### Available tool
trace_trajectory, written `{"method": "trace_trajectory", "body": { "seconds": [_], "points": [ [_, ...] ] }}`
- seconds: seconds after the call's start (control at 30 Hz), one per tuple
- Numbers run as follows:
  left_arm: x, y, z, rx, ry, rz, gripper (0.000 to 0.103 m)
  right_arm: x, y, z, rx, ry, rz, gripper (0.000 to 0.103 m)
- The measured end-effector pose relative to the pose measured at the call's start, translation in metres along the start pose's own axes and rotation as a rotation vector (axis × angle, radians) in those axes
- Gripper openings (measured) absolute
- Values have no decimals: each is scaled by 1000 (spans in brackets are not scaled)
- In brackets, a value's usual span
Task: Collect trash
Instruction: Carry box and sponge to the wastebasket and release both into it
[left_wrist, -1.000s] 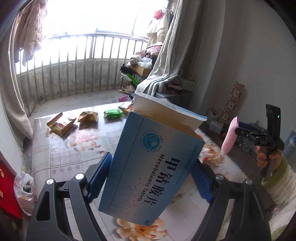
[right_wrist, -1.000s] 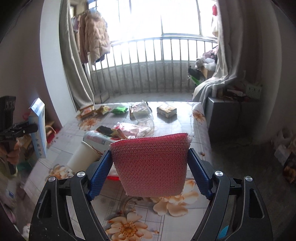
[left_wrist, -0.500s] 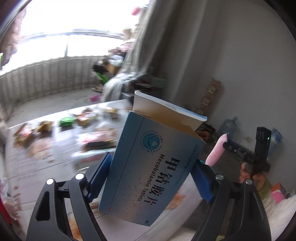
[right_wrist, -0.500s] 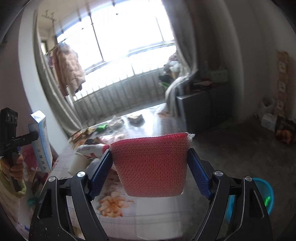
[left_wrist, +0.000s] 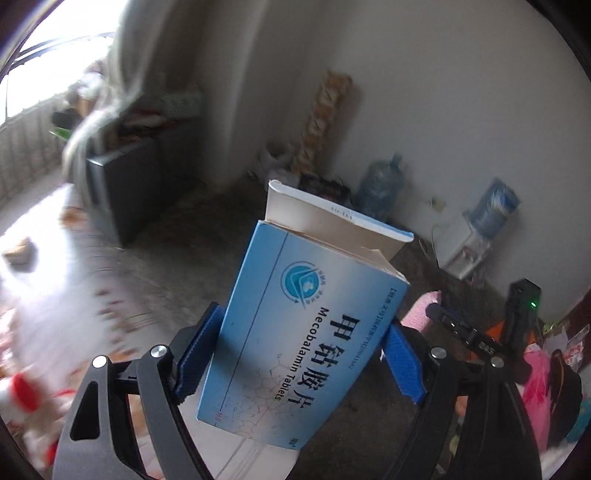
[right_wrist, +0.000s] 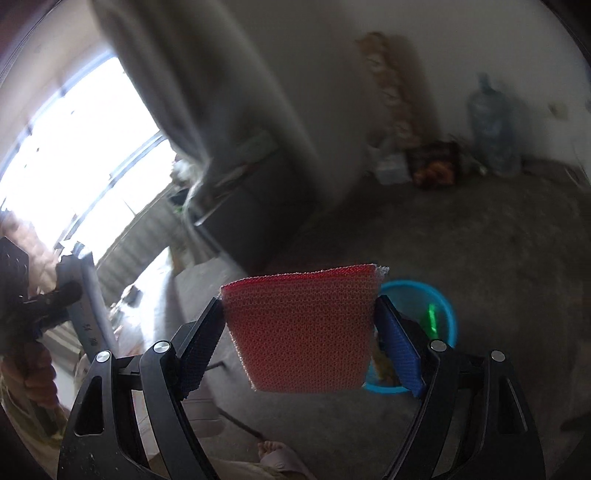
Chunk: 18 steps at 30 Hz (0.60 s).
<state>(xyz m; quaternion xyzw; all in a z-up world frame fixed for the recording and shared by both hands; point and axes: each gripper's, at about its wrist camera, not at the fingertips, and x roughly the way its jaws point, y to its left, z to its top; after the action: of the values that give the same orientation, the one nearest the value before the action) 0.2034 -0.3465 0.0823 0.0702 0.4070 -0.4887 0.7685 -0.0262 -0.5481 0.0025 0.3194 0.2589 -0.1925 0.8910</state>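
Observation:
My left gripper (left_wrist: 299, 354) is shut on a blue and white tablet box (left_wrist: 303, 343) with its top flap open, held upright between the blue pads. My right gripper (right_wrist: 301, 332) is shut on a red mesh sponge (right_wrist: 301, 328). Beyond the sponge a blue bucket (right_wrist: 421, 295) stands on the concrete floor, partly hidden by the sponge and the right finger. In the left wrist view the right gripper (left_wrist: 476, 343) with the pink edge of the sponge (left_wrist: 419, 312) shows at the right. In the right wrist view the left gripper (right_wrist: 70, 295) with the box shows at the far left.
The flowered table (left_wrist: 44, 280) lies blurred at the left. A dark cabinet (left_wrist: 125, 181) stands by the curtain. Water jugs (left_wrist: 380, 192) and a dispenser (left_wrist: 469, 254) line the far wall. Pink bags (left_wrist: 539, 384) lie at the right. A bare foot (right_wrist: 277, 454) shows at the bottom.
Both views have swung away from the table and balcony toward the room's floor and wall. The blue bucket now sits closer behind the sponge. Both grips are unchanged.

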Motion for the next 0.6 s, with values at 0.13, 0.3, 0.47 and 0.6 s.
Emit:
{"method": "trace_trajectory", "body": {
  "seconds": [0.13, 0.3, 0.47, 0.6],
  "points": [
    [89, -24, 17, -4, 111, -36, 81, 29, -43, 2, 111, 28, -54, 78],
    [179, -40, 26, -25, 207, -40, 81, 84, -81, 10, 245, 76, -92, 78],
    [247, -42, 24, -99, 287, 8, 95, 132, -117, 10, 394, 127, -86, 89],
    [267, -30, 10, -174, 337, 34, 95, 167, -149, -15, 528, 218, -139, 89]
  ]
}}
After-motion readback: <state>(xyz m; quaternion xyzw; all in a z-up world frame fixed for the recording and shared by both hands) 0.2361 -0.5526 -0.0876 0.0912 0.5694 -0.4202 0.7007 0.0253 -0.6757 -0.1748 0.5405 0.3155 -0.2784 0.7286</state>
